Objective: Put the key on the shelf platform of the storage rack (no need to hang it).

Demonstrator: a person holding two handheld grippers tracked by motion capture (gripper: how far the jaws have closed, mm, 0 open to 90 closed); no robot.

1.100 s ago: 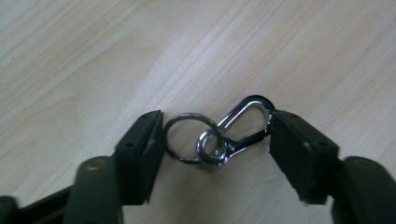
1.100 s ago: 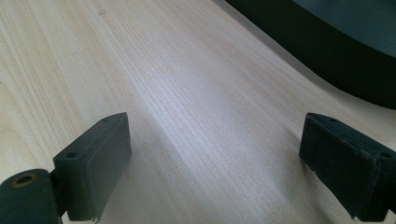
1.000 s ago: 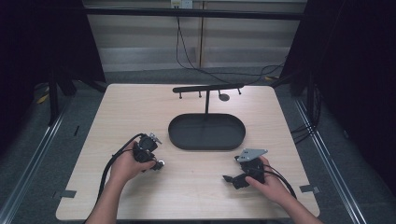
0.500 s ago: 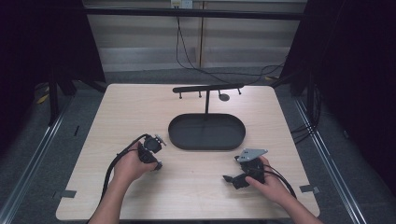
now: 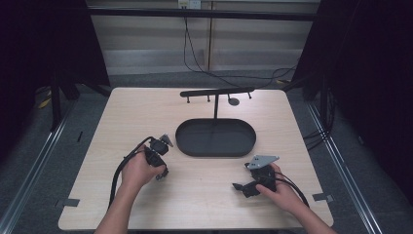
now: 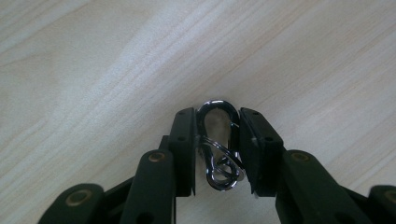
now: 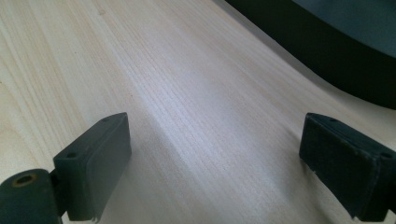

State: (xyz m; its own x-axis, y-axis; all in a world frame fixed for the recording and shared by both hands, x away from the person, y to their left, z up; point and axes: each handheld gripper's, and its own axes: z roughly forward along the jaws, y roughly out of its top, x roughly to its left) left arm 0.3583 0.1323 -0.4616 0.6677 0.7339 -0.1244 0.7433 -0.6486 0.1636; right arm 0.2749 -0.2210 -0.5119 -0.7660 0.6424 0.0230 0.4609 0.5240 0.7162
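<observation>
Left tool (image 6: pixel 217 149) grips a small shiny metal clip (image 6: pixel 218 142), a carabiner-shaped loop with a twist of wire at its lower end. Its jaws have just been closing, and the left gripper view shows both black pads pressed against the clip's two long sides, with the clip lying low against the pale wood of the bench (image 6: pixel 93 70). From the high view the clip is too small to make out; what shows there is the left tool (image 5: pixel 163 171) in the person's left hand (image 5: pixel 138 170), pointing down at the bench toward the near-left part, between the near edge and the dark oval tray (image 5: pixel 215 151) at the middle. A black cable loops from it back toward the near edge.

Right tool (image 7: pixel 215 172) stands wide open with nothing between its jaws. The right gripper view looks low across bare wood, with the dark wall of the tray (image 7: pixel 327 51) crossing its upper right corner. The high view adds what that close view cannot: the right tool (image 5: pixel 239 186) rests near the near-right corner in the right hand (image 5: pixel 280 190), a grey three-cornered plate on top, well apart from the left tool. It also shows a thin black stand (image 5: pixel 216 92) rising from the tray's far side, its crossbar carrying short pegs.
</observation>
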